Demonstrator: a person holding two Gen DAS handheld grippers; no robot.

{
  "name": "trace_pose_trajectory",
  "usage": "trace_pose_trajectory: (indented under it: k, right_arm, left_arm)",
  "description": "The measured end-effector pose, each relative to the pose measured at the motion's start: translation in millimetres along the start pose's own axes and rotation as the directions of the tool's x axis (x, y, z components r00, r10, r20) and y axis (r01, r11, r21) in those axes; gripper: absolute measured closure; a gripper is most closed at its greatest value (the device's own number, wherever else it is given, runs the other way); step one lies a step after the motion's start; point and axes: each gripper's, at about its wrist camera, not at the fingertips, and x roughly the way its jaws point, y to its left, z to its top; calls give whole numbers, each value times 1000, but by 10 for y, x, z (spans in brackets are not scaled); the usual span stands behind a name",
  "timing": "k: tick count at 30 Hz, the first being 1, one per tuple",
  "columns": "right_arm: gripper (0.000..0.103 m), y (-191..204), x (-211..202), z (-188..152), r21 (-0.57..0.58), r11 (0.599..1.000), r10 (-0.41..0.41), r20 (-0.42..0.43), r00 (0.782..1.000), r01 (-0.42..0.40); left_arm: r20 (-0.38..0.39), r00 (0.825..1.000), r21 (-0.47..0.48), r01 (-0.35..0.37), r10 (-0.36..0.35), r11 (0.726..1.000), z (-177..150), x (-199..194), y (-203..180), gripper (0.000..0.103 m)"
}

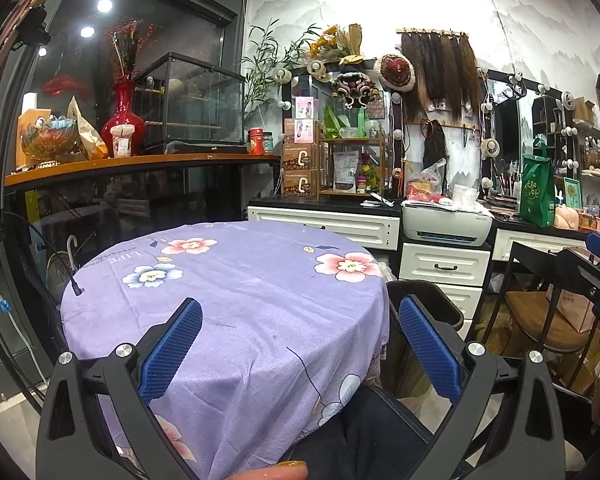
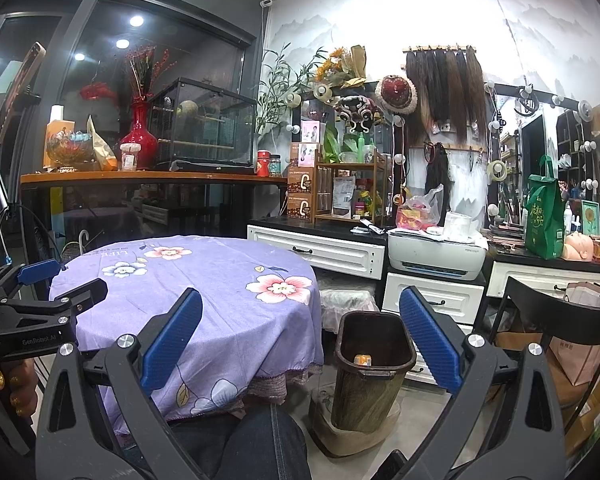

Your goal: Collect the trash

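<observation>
1. Grippers: your left gripper (image 1: 300, 348) has its jaws spread wide w/ nothing between the blue pads (image 1: 172, 354). It hangs over the near part of the round table (image 1: 220, 280), which is covered by a purple flowered cloth.
2. Your right gripper (image 2: 300, 340) is also wide apart & holds nothing. It sits off the table's right edge, w/ the trash bin (image 2: 370, 372) showing between its fingers.
3. Bin: dark brown, upright on the floor just right of the table, in front of the white drawers (image 2: 432, 296). Its base stands in a shallow tan tray; can't tell more about that.
4. Trash: one small orange-and-white item (image 2: 362, 359) lies inside the bin near the bottom. Too small to say what it is.
5. Tabletop itself shows only the cloth, in both wrist views.
6. In the right wrist view your left gripper appears at the left edge, over the table's left rim, w/ your hand (image 2: 10, 384) wrapped on its grip below.
7. In the left wrist view the right gripper's tip shows at the far right edge, well apart from the table.
8. Your knee in dark jeans (image 2: 260, 444) is at the bottom, tucked against the cloth's hanging edge.
9. Black chair (image 2: 556, 320) stands right of the bin; a white printer (image 2: 436, 256) sits on the counter behind.
</observation>
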Motion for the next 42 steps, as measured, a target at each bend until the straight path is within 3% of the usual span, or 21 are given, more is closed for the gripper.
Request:
trace_pose_trajectory:
  k: [42]
  right_arm:
    - [6, -6, 3, 19, 0, 1000, 0, -1, 1000, 0]
  left_arm:
    - [10, 1000, 2, -10, 10, 1000, -4, -24, 5, 5]
